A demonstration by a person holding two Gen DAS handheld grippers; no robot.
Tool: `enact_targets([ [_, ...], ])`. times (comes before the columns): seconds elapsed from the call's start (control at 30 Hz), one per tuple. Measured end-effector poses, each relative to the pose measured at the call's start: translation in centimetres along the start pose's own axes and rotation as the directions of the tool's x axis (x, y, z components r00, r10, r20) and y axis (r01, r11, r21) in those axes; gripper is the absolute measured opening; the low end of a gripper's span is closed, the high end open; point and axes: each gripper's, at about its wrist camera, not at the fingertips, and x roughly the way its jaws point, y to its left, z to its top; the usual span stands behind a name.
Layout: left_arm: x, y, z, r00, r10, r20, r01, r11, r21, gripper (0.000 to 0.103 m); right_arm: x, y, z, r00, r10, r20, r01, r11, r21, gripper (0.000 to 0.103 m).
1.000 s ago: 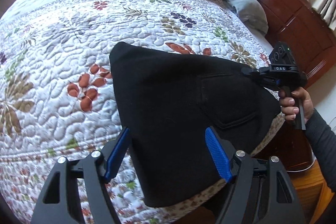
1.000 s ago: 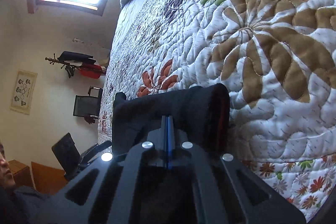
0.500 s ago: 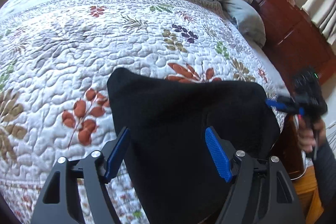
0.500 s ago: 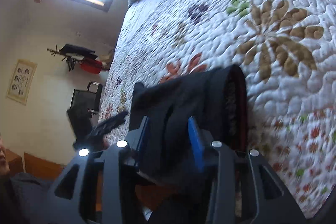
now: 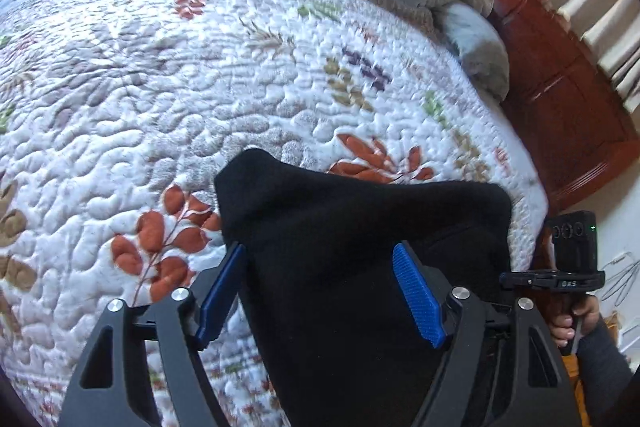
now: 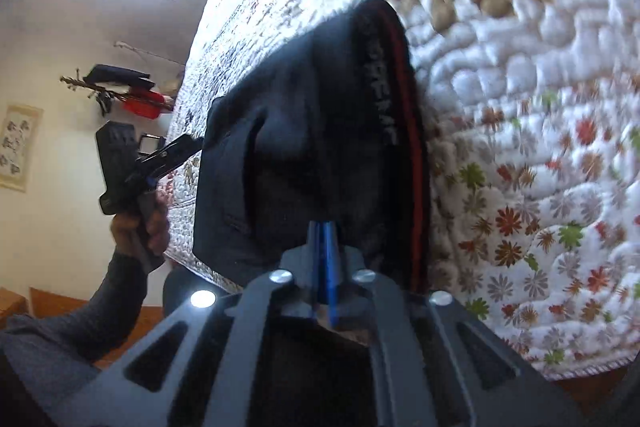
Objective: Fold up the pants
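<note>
1. Black knit pants point(image 5: 360, 267) lie folded on the quilted floral bedspread point(image 5: 200, 87), at the bed's near edge, lower part draping over it toward 6 o'clock.
2. We find the left gripper point(image 5: 320, 291) spread wide, straddling the cloth, pads not pressing.
3. We find the right gripper point(image 6: 325, 259) closing, its jaws nearly together on the cloth edge below the red-striped waistband point(image 6: 400, 107).
4. We judge the fabric soft, limp and light; it will sag wherever unsupported.
5. Best holds, in our judgement: waistband corners at 12 o'clock, where layers are thickest.
</note>
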Motion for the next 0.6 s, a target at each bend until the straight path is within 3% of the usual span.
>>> enact_targets([
  [0.03, -0.8, 0.2, -0.3, 1.000, -0.005, 0.017, 0.005, 1.000, -0.009, 0.077, -0.8, 1.5, 0.4, 1.000, -0.011, 0.027, 0.012, 0.999, -0.034, 0.030],
  [0.1, -2.4, 0.8, -1.2, 0.999, -0.018, 0.045, 0.020, 0.999, -0.044, 0.079, -2.0, 3.2, 1.7, 0.996, -0.010, 0.090, 0.016, 0.998, -0.066, 0.039],
  [0.2, -2.8, 2.4, -2.9, 0.998, -0.056, 0.037, 0.060, 0.991, -0.123, 0.080, -1.6, 3.7, 4.8, 0.989, 0.003, 0.147, 0.005, 0.999, -0.054, 0.039],
  [0.27, -2.5, 3.4, -3.9, 0.997, -0.073, 0.019, 0.075, 0.983, -0.169, 0.080, 0.3, 2.7, 6.6, 0.992, -0.017, 0.122, 0.020, 1.000, -0.022, 0.031],
  [0.3, -2.2, 4.0, -4.4, 0.996, -0.087, 0.002, 0.086, 0.977, -0.197, 0.080, 1.1, 1.8, 7.0, 0.993, -0.034, 0.109, 0.034, 0.999, 0.000, 0.021],
  [0.33, -2.0, 4.5, -4.9, 0.995, -0.099, -0.013, 0.094, 0.971, -0.218, 0.080, 2.0, 0.7, 7.3, 0.994, -0.058, 0.091, 0.055, 0.998, 0.029, 0.000],
  [0.37, -2.0, 4.9, -5.2, 0.994, -0.103, -0.025, 0.095, 0.968, -0.233, 0.080, 2.3, -0.2, 7.5, 0.993, -0.081, 0.086, 0.078, 0.996, 0.044, 0.000],
  [0.43, -2.1, 5.5, -5.8, 0.992, -0.119, -0.042, 0.106, 0.966, -0.236, 0.080, 1.7, -0.9, 7.3, 0.995, -0.039, 0.094, 0.032, 0.996, 0.077, 0.001],
  [0.47, -2.1, 5.6, -6.0, 0.990, -0.135, -0.048, 0.120, 0.964, -0.236, 0.080, 0.8, -0.4, 7.0, 0.993, -0.037, 0.114, 0.029, 0.997, 0.067, 0.008],
  [0.53, -2.0, 6.0, -6.3, 0.978, -0.200, -0.062, 0.179, 0.952, -0.248, 0.082, -0.9, 0.0, 5.9, 0.987, -0.065, 0.149, 0.055, 0.996, 0.066, 0.076],
  [0.6, -1.8, 6.5, -6.4, 0.965, -0.254, -0.069, 0.227, 0.935, -0.273, 0.084, -2.1, -0.6, 4.9, 0.984, -0.091, 0.150, 0.078, 0.993, 0.091, 0.078],
])
